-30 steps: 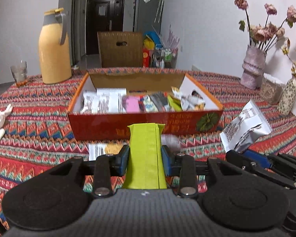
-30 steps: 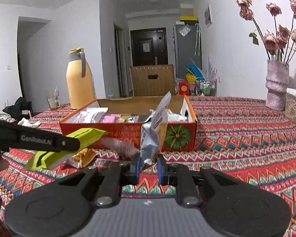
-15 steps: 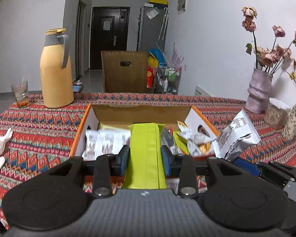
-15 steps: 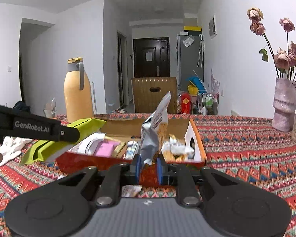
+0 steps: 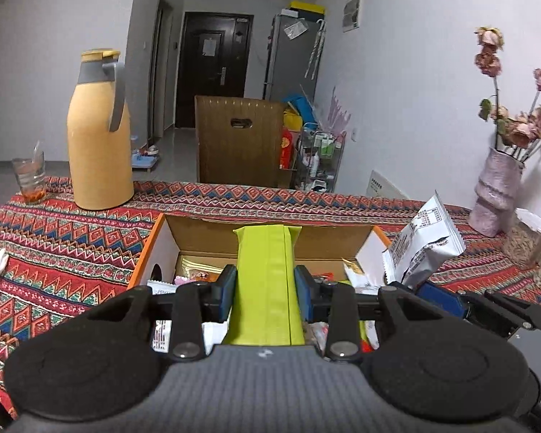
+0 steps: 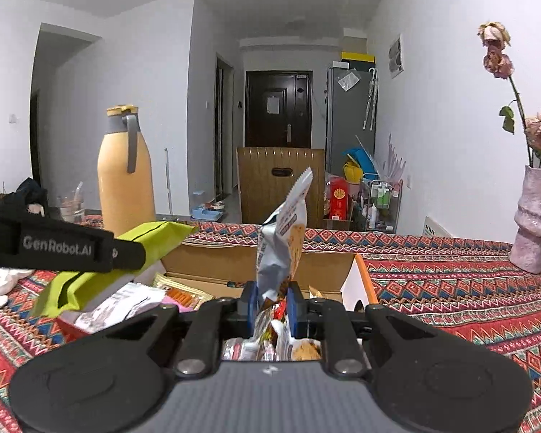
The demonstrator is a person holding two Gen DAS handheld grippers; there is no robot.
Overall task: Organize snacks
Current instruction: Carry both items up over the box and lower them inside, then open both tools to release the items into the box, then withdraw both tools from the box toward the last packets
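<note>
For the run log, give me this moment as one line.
left gripper: shut on green pack | right gripper: shut on silver pack | both over box

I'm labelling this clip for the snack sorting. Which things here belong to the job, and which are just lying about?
Part of the job:
- green packet in the left claw
- silver packet in the right claw
- cardboard box with snacks in it

Just lying about:
- yellow flask
- glass
- pink vase of dried flowers
- patterned tablecloth

Left tongs (image 5: 265,288) clamped on a packet, right tongs (image 6: 272,301) likewise clamped, both level, side by side
</note>
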